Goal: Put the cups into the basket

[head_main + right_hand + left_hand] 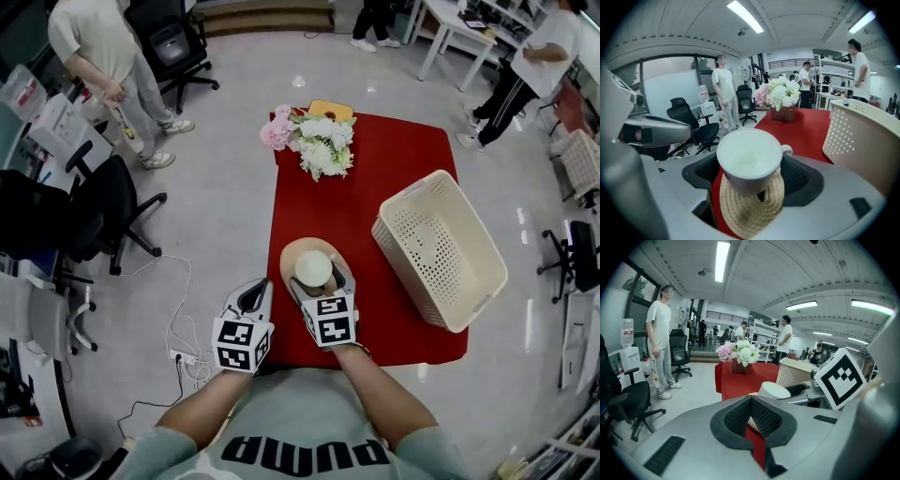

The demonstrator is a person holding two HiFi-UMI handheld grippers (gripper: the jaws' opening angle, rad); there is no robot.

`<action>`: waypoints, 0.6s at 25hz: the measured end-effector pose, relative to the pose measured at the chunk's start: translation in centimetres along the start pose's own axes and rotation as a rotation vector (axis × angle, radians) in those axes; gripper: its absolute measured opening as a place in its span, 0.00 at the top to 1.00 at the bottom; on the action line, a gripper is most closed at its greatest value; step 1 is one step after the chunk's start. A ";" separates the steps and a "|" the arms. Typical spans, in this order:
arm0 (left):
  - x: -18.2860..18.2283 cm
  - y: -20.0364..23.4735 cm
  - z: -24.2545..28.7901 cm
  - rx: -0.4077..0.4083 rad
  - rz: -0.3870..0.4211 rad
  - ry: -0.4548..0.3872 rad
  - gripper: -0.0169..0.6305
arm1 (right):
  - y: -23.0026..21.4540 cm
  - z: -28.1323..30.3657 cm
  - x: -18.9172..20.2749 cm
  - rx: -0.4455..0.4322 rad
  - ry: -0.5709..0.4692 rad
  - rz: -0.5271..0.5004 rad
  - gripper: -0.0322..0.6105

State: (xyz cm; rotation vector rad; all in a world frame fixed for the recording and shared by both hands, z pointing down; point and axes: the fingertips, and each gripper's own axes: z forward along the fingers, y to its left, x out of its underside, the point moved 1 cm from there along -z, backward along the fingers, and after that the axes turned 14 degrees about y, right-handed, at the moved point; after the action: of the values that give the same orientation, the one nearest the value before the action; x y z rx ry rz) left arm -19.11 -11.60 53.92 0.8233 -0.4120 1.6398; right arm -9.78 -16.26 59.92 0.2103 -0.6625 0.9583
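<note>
A white cup (pixel 313 269) stands on a round woven mat (pixel 292 253) near the front of the red table (pixel 398 155). My right gripper (pixel 317 274) is shut on the cup, one jaw on each side; in the right gripper view the cup (pixel 749 159) fills the gap above the mat (pixel 750 208). The cream perforated basket (pixel 436 246) lies empty to the right, its wall (pixel 862 140) close by. My left gripper (pixel 254 293) hovers at the table's front left edge, shut with nothing in it (pixel 752 416). The left gripper view also shows the cup (pixel 773 390).
A bouquet of flowers (pixel 314 141) stands at the table's far end. Black office chairs (pixel 103 206) and a power strip with cables (pixel 183 356) are on the floor to the left. People stand at the far left (pixel 98 56) and far right (pixel 534 66).
</note>
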 end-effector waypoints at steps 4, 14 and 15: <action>0.2 0.0 0.1 0.005 0.003 0.007 0.97 | -0.2 0.0 -0.1 0.011 -0.021 -0.003 0.35; 0.0 -0.4 0.3 0.021 0.026 0.006 0.97 | -1.0 -1.9 0.8 0.029 -0.039 0.025 0.35; -0.1 -0.7 0.4 0.027 0.031 0.005 0.97 | -1.2 -2.4 0.8 0.029 -0.046 0.031 0.35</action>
State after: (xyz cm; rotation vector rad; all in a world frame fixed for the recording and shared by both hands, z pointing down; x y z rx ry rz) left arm -18.27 -11.82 54.01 0.8362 -0.4017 1.6786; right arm -7.45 -15.33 58.69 0.2490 -0.6957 0.9957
